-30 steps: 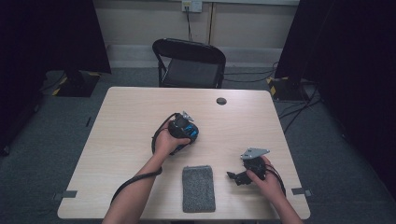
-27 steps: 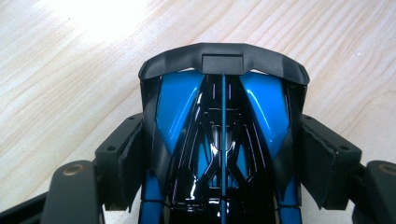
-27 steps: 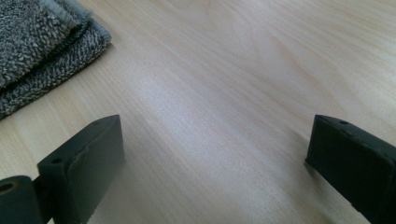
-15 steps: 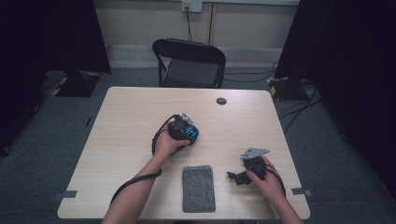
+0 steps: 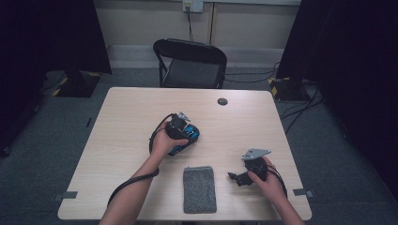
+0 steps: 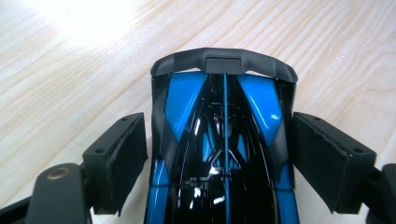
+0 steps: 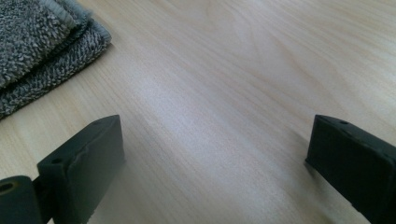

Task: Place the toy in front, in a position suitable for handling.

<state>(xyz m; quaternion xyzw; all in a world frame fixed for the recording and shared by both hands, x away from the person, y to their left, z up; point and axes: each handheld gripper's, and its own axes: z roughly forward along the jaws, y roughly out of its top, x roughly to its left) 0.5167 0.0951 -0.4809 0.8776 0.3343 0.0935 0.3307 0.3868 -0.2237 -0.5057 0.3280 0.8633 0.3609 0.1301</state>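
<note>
The glossy blue-and-black toy car [image 6: 224,154] lies mid-surface between the left gripper [image 6: 219,158] fingers, which have just been opening, small gaps visible. The right gripper [image 7: 215,172] fingers stand wide apart beside the fuzzy grey cloth [image 7: 42,51].

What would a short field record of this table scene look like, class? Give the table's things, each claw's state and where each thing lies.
Table: light wood
Toy car: blue and black, on the table between the left claw's jaws
Left claw: jaws have just been opening; small gaps show beside the car
Right claw: open, nothing between its jaws
Grey cloth: folded, at the near edge, between the two hands
</note>
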